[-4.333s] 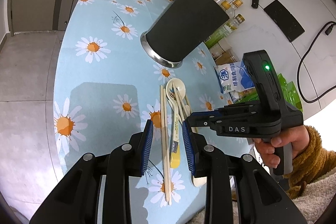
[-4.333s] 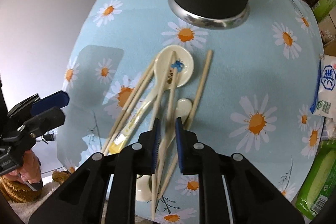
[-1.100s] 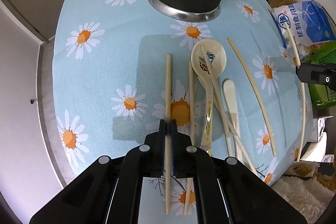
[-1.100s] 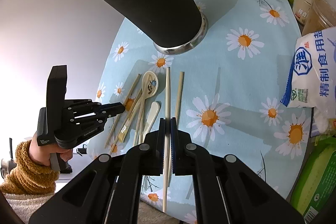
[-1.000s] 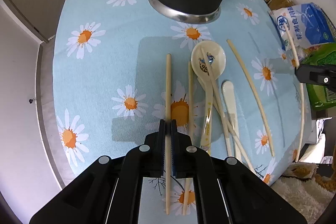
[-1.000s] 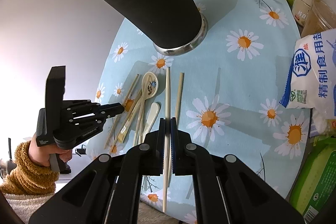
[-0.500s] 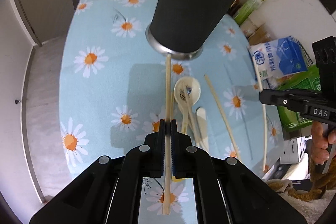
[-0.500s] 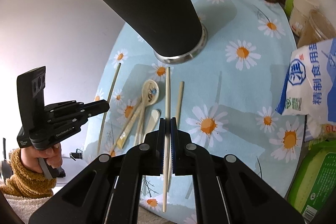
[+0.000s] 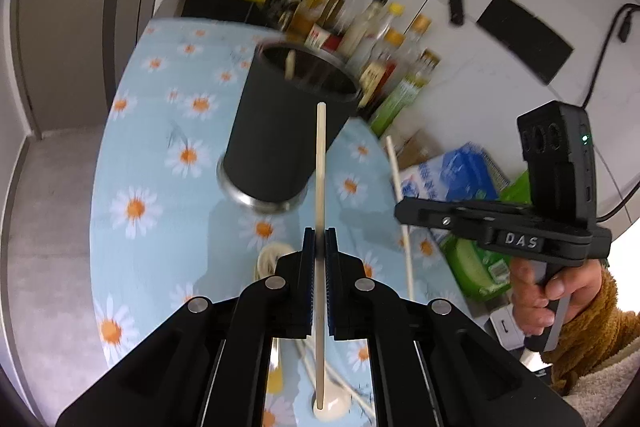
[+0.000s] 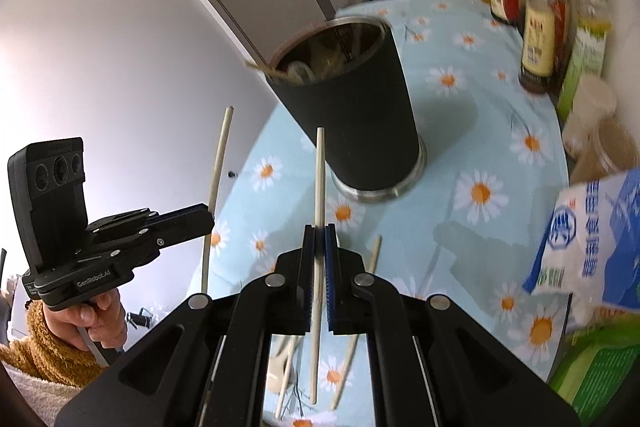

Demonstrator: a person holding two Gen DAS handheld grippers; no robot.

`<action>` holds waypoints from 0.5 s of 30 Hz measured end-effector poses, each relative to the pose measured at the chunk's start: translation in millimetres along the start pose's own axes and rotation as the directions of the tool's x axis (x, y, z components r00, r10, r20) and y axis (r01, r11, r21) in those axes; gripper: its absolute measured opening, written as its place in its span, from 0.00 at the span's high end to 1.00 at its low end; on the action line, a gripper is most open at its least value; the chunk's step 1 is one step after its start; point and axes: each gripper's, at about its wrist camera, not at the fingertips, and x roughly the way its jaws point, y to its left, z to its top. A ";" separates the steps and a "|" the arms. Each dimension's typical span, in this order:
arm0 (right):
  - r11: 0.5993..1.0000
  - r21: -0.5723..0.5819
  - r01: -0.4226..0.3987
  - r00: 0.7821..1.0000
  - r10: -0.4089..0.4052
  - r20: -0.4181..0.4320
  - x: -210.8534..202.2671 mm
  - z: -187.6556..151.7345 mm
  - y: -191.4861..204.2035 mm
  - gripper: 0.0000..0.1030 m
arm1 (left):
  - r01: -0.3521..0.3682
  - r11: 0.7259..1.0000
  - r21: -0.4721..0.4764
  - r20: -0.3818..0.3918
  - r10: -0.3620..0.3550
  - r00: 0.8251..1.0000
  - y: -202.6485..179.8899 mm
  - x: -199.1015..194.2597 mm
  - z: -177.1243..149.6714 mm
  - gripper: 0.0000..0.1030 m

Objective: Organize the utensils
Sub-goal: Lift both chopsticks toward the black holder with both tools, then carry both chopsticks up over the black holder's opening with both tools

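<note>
Gripping one chopstick (image 9: 320, 187) apiece, both grippers now hang well above the bench (image 9: 132, 259), where half a second ago they were lower over the spoons. The left gripper (image 9: 319, 247) has its blue fingers (image 9: 307, 267) clenched on its chopstick, whose tip now overlaps the rim of the black cup (image 9: 280, 131) rather than its base. The right gripper (image 10: 319, 247) is likewise clenched on a second chopstick (image 10: 319, 195), tip against the cup's (image 10: 352, 107) side. Below, spoons (image 9: 328, 403) and loose chopsticks (image 10: 352, 343) lie on the daisy cloth. Farther off, the cup's open mouth has come into sight, utensils leaning inside. Bottles (image 10: 538, 23) stand behind.
</note>
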 end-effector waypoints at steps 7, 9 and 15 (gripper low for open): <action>0.999 -0.032 -0.001 0.990 0.005 0.139 -14.8 14.3 5.4 0.94 | 0.003 0.999 0.051 0.162 -0.011 0.987 -9.1 -18.1 21.2 0.97; 0.999 -0.047 -0.002 0.981 0.011 0.192 -20.7 19.8 9.5 0.94 | -0.007 0.997 0.075 0.215 -0.009 0.977 -13.3 -22.3 25.7 0.97; 0.998 -0.068 0.013 0.945 0.010 0.328 -34.8 34.4 15.0 0.94 | -0.022 0.993 0.115 0.351 -0.020 0.936 -18.2 -32.1 39.2 0.97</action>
